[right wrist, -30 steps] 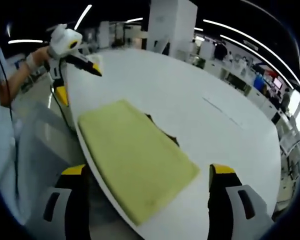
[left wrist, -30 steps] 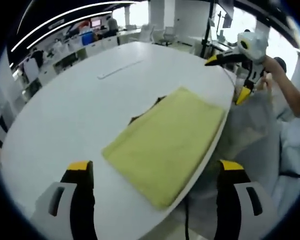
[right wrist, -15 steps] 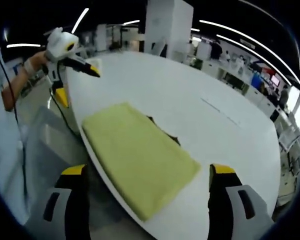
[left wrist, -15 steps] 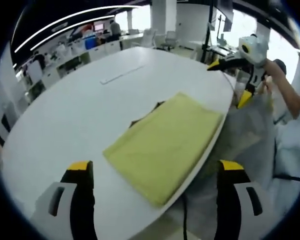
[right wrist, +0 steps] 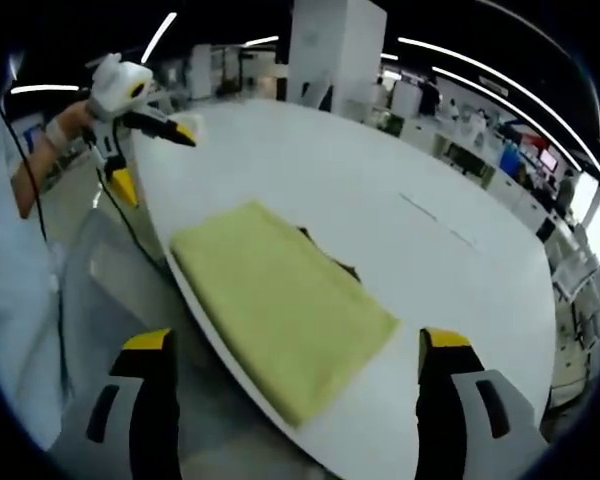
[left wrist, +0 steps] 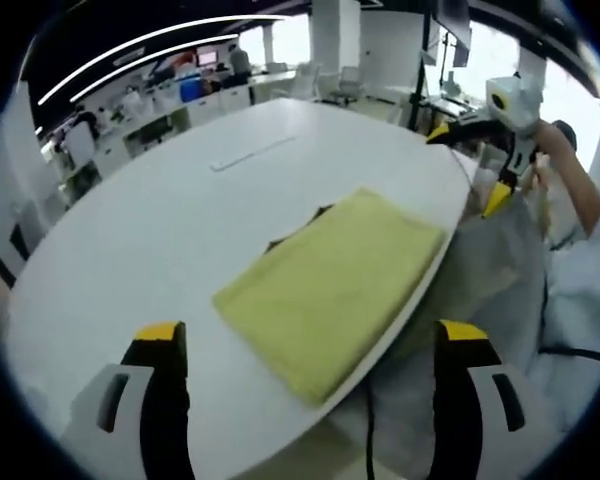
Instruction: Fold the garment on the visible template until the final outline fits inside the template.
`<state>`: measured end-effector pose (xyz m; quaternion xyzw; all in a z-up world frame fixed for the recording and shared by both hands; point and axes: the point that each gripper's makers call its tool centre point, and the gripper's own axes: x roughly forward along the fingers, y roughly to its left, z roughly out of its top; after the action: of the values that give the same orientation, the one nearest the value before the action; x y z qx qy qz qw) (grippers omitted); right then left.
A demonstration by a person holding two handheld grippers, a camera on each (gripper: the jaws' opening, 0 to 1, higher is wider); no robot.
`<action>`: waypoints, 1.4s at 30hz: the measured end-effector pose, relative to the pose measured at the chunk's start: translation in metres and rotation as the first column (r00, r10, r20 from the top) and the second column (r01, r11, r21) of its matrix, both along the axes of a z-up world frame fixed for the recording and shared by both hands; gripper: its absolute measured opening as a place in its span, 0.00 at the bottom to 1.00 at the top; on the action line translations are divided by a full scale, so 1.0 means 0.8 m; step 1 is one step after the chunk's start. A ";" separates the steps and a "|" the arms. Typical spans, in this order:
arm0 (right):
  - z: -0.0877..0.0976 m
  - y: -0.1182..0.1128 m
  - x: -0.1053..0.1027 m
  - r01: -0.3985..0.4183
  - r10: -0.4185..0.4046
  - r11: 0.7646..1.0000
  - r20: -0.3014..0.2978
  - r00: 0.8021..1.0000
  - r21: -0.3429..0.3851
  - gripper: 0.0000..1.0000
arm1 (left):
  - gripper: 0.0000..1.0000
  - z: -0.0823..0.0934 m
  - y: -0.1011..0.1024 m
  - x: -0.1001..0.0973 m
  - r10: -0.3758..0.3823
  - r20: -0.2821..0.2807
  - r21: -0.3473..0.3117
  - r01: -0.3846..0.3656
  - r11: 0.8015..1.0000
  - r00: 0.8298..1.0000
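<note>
garment [left wrist: 330, 290]: yellow cloth, lying flat as a folded rectangle on the white table [left wrist: 160, 220], hugging the rounded near edge; also showing in the right gripper view [right wrist: 280, 305].
template: a dark sliver [left wrist: 298, 226] is peeking out from under the far long edge of the garment (probably the template, too little showing to confirm outline).
left hand-held gripper [left wrist: 310, 345]: jaws standing wide apart, gripping nothing, hovering off the table short of the cloth; also appearing in the right gripper view [right wrist: 145, 135], raised near the far end of the garment, off the table edge.
right hand-held gripper [right wrist: 292, 350]: jaws spread wide, empty, hanging clear of the cloth; seen in the left gripper view [left wrist: 480, 150], raised beside the table rim.
step in hand: looks like final check (the fold is reading as done or nearly done).
doing it well: the person should be confirming no yellow edge is overhanging the dark outline, especially along the table-rim side, where the cloth is sitting right at the edge. If a correction is needed, pinch only a corner layer and slide inward, not lift, so the stack is not unfolding.
risk: tugging toward the rim could be dragging the cloth off the table.
</note>
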<state>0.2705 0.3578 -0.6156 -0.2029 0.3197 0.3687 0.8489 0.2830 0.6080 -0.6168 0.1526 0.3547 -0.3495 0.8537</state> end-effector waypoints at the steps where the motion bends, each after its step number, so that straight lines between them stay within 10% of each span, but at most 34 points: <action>1: 0.000 0.000 -0.001 0.000 0.000 1.000 0.002 1.000 0.000 1.00 | 1.00 0.000 -0.001 -0.001 -0.001 -0.001 -0.002 0.001 1.000 1.000; 42: -0.004 -0.013 -0.007 0.046 -0.046 0.999 -0.011 0.999 0.016 1.00 | 1.00 0.032 -0.022 -0.001 -0.040 0.061 -0.053 0.043 0.998 0.997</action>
<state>0.2649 0.3476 -0.6185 -0.1868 0.3258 0.3527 0.8571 0.2826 0.5907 -0.5912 0.1469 0.3160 -0.3719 0.8604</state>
